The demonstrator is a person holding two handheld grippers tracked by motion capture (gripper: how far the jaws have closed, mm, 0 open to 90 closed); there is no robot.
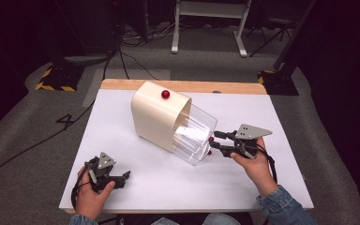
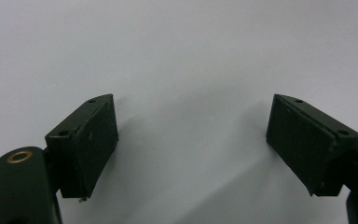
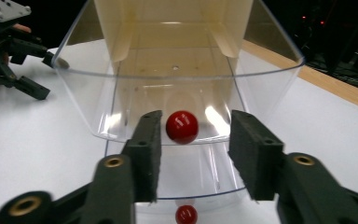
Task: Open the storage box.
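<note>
The white rectangular tabletop (image 1: pixel 168 187) carries a cream-coloured plastic drawer cabinet (image 1: pixel 155 115), which stands ahead of the right gripper's jaws with its two clear plastic drawers pulled out toward them. The upper clear drawer (image 3: pixel 88 93) opens straight in front of the jaws and reaches well beyond them on either side; the lower clear drawer (image 3: pixel 205 172) lies beneath it, its front edge down between the jaw tips. The right gripper (image 3: pixel 193 154) is held level by a hand (image 1: pixel 255 164) in a denim sleeve, and its jaws stand partly apart with neither pad pressing on anything. A round glossy red knob (image 3: pixel 182 127) on the upper drawer's front sits in the gap between the jaws, nearer the left-hand pad and seemingly clear of both. A second, smaller red knob (image 3: pixel 186 214) shows below the jaws. The left gripper (image 2: pixel 191 140) rests over bare tabletop, well apart from the cabinet, jaws wide apart and holding nothing.
</note>
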